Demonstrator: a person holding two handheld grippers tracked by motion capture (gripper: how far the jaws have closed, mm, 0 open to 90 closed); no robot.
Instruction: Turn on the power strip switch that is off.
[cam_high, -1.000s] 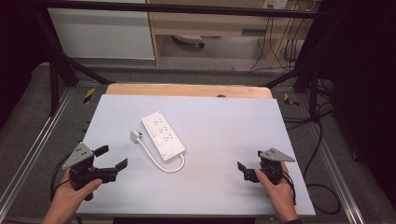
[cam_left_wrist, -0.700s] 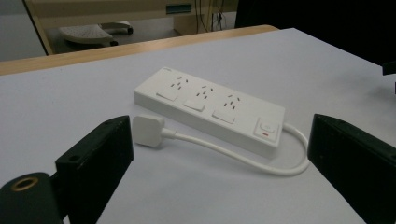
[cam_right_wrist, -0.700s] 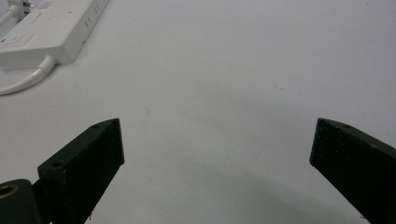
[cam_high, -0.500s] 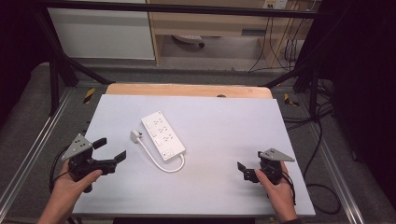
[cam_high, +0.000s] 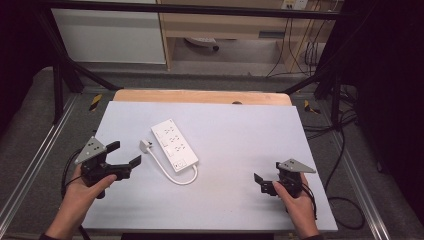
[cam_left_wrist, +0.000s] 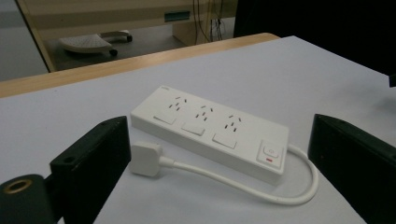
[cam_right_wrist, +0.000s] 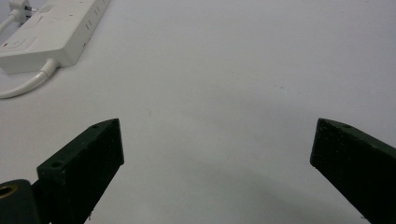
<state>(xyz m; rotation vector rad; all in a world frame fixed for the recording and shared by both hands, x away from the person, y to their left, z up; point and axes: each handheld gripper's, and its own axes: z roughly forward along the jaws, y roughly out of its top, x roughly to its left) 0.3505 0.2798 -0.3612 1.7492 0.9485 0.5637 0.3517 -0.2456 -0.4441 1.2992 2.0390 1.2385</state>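
**Left gripper lines up on the power strip plug**

The table (cam_high: 235, 200) has a pale grey top with a wooden strip along its far edge, and the floor behind it is dark with cables. I take the power strip (cam_high: 174, 145) as my landmark; it lies diagonally, a little left of the table's middle. Its plug (cam_high: 145, 145) rests just beside its left long side, and the short cable (cam_high: 175, 177) loops around its near end.

My left gripper (cam_high: 125, 157) hovers left of the strip with jaws wide apart, holding nothing. In the left gripper view the plug (cam_left_wrist: 145, 158) sits nearer the left jaw, so I judge I should shift to centre it before closing.

My right gripper (cam_high: 261, 182) is well to the right of the strip, jaws also spread and empty. Between it and the strip the table is bare, so there is good room to move.
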